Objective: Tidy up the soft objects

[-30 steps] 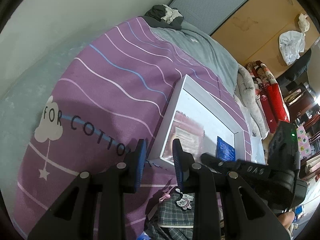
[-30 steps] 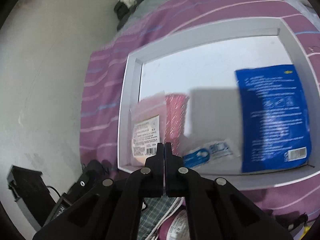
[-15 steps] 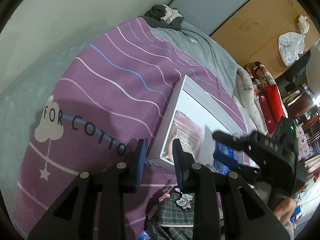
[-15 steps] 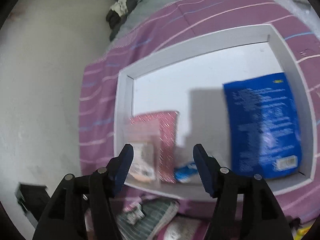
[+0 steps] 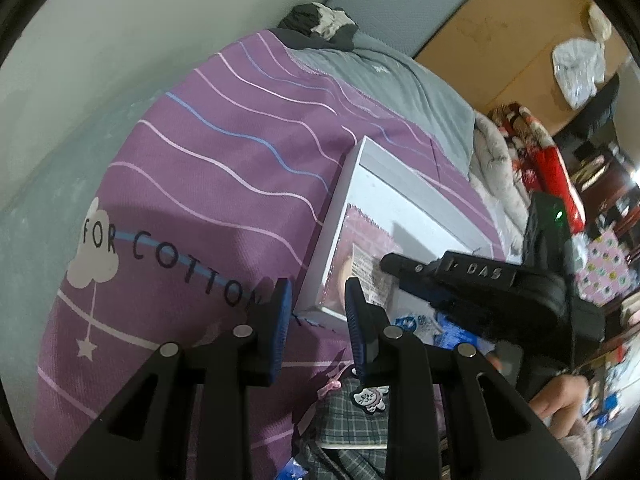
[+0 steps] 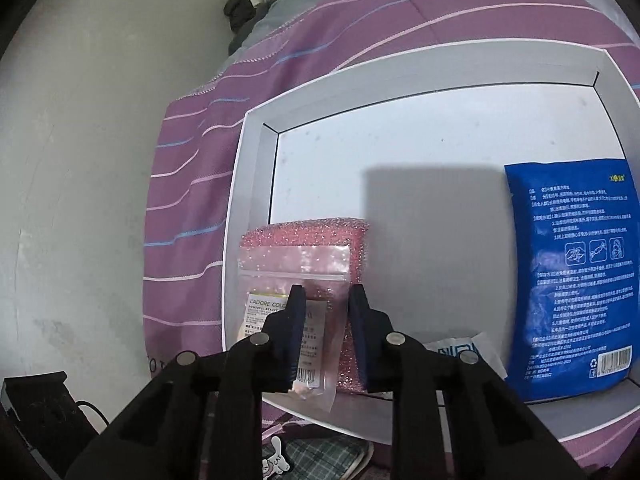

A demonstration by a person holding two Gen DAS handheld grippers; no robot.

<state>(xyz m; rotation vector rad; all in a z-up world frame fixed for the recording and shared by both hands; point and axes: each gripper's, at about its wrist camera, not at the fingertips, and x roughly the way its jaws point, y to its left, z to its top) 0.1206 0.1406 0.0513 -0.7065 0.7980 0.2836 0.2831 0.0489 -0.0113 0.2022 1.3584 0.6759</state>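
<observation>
A shallow white box point(image 6: 256, 200) lies on a purple striped blanket point(image 5: 220, 184). In its near left corner a pink glittery sponge point(image 6: 312, 232) lies under a clear pouch with a white label point(image 6: 276, 276). A blue pack point(image 6: 576, 272) lies at the box's right, with a small white and blue sachet point(image 6: 460, 350) near its front wall. My right gripper point(image 6: 327, 296) points down over the pouch and sponge. Its jaws are closing with both between them, and the pads do not visibly press. My left gripper point(image 5: 318, 292) hovers open and empty over the box's near corner.
A plaid pouch with a cartoon charm point(image 5: 352, 424) lies just in front of the box. A grey blanket point(image 5: 400, 76) and a dark bundle of clothes point(image 5: 320, 28) lie further back. A pale wall runs along the left. A black device point(image 6: 36, 404) sits at the lower left.
My right gripper went from shut to wide open, then narrowed, and shifted left over the pink sponge and pouch. The left gripper stayed where it was.
</observation>
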